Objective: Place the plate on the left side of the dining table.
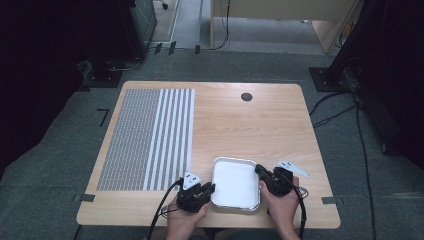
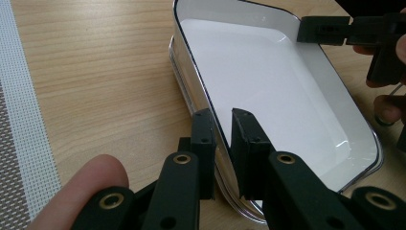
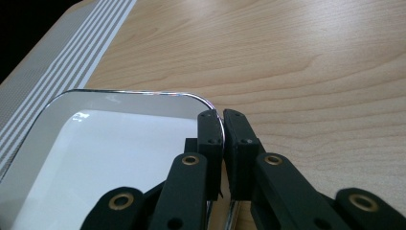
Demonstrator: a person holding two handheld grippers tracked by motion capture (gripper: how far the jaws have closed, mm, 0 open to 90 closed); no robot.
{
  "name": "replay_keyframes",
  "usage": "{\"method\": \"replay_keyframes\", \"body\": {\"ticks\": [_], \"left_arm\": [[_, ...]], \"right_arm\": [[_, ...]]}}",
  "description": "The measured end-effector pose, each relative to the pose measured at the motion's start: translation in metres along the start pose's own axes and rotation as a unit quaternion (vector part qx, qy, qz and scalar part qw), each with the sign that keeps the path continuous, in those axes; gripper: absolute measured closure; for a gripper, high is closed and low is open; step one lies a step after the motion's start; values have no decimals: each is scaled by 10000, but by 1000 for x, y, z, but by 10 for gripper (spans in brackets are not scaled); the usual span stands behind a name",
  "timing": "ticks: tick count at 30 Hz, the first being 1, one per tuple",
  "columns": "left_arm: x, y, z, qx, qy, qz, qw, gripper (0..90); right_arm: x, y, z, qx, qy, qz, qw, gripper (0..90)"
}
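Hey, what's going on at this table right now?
A person at a wooden table holds a gripper in each hand. Both are clamped on a shallow white tray near the front edge: the left gripper pinches its left wall, the right gripper grips the rim at a far corner. The tray sits flat on the table, beside a striped mat.

Both grippers are all black – the left gripper and the right gripper each have two flat rectangular jaws on chunky linkage arms, with brass-coloured rings at the pivots and small dark screws in the jaw faces. Each carries a grey three-cornered plate on top, dotted with small dark marks, and a black cable trails from it – looped, on the tray's near side.
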State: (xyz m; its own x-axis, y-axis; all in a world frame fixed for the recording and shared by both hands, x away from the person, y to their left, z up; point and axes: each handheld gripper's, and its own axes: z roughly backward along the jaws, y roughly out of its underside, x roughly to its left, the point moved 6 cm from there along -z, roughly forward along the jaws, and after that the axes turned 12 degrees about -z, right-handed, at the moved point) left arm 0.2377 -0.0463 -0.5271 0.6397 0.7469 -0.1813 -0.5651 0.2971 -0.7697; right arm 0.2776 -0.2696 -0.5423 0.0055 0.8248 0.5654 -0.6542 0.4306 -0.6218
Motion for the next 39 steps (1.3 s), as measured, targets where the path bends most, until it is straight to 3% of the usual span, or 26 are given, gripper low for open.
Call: {"method": "replay_keyframes", "body": {"ticks": [4,13,21,28,31,39], "left_arm": [[1,-1,2,-19,42,65,10000,811],[8,-6,10,-42,-44,114,9999,838],[14,-12,19,-78,54,163,9998,845],[21,-15,23,-95,140,330,9993,848],[24,-19,28,-128,120,301,9994,847],[41,-29,40,-220,153,415,9988,852]], "right_arm": [[3,2,0,-71,153,97,9998,881],[15,0,2,-166,235,300,9991,883],[26,-4,4,-124,276,453,9985,881],[33,-6,2,-24,302,447,9985,882],[37,-8,-1,25,260,352,9990,882],[56,-17,-6,31,180,351,9992,882]]}}
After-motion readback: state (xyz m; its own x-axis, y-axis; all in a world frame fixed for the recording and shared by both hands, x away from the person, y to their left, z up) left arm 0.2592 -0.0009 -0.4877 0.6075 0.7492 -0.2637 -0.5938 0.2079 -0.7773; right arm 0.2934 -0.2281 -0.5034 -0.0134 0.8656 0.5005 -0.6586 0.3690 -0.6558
